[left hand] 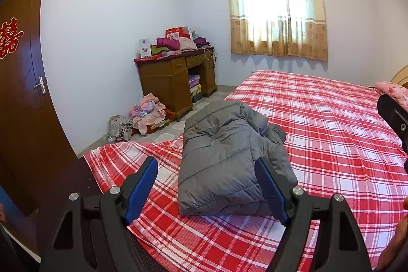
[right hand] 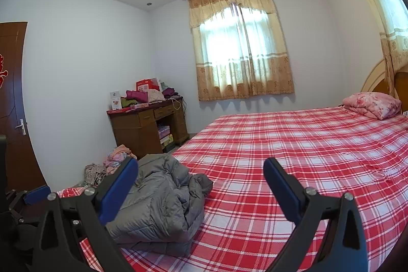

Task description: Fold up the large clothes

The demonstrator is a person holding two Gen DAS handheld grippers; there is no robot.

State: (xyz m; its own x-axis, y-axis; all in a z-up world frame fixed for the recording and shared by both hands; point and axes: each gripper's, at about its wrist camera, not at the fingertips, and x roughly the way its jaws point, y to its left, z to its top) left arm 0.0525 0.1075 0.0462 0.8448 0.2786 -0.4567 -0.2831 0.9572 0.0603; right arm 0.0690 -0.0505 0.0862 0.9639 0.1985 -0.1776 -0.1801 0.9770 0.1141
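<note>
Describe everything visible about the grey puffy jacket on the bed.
The grey jacket is a quilted, padded garment with stitched panels, of matte fabric. It lies folded into a thick, roughly rectangular bundle, with a rumpled part bunched along the side toward the middle of the bed. It rests on the red plaid bedsheet, near the bed's edge on the desk side. Nothing else touches it: both grippers are open and empty, held back from it.

Soft daylight glows through the sheer beige curtained window [left hand: 276, 9], blown out at its centre. Fisheye bending curves the edges; corners go black.
</note>
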